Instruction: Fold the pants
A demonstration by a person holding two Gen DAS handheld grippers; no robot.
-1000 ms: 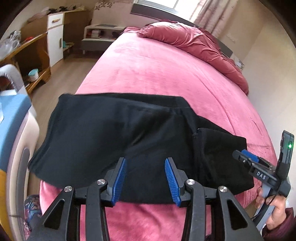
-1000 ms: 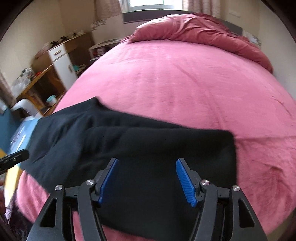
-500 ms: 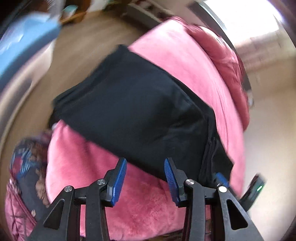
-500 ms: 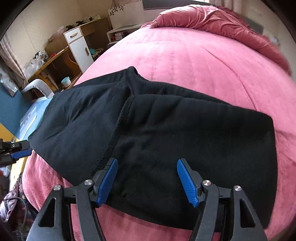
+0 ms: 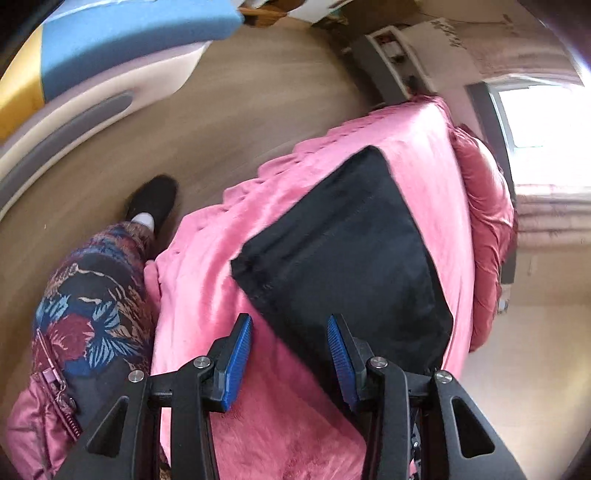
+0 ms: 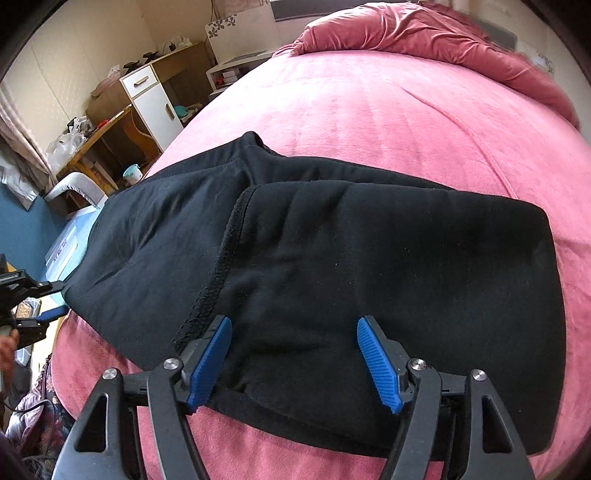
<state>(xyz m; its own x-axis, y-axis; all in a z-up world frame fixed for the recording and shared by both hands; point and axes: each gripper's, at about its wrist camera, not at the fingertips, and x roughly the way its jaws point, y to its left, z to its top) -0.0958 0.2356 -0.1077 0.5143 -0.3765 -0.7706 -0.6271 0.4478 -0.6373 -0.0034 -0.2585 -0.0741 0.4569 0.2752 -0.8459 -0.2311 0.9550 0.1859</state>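
Observation:
Black pants (image 6: 332, 258) lie folded in layers on the pink bed (image 6: 369, 110), near its front edge. A hemmed edge of the upper layer runs down the middle. My right gripper (image 6: 293, 362) is open and empty, hovering just above the near edge of the pants. My left gripper (image 5: 290, 354) is open and empty, above the left end of the pants (image 5: 351, 258), and the view is rolled sideways. It also shows at the far left of the right wrist view (image 6: 44, 299), close to the pants' left edge.
A crumpled dark pink duvet (image 6: 424, 33) lies at the head of the bed. A white cabinet (image 6: 155, 99) and wooden desk (image 6: 103, 136) stand left of the bed. The person's patterned trouser leg (image 5: 92, 306) and black shoe (image 5: 155, 199) stand on the wooden floor beside a blue-topped stool (image 5: 110, 37).
My left gripper has swung to the left end of the pants and rolled sideways. My right gripper has moved closer over the pants. Both stayed open.

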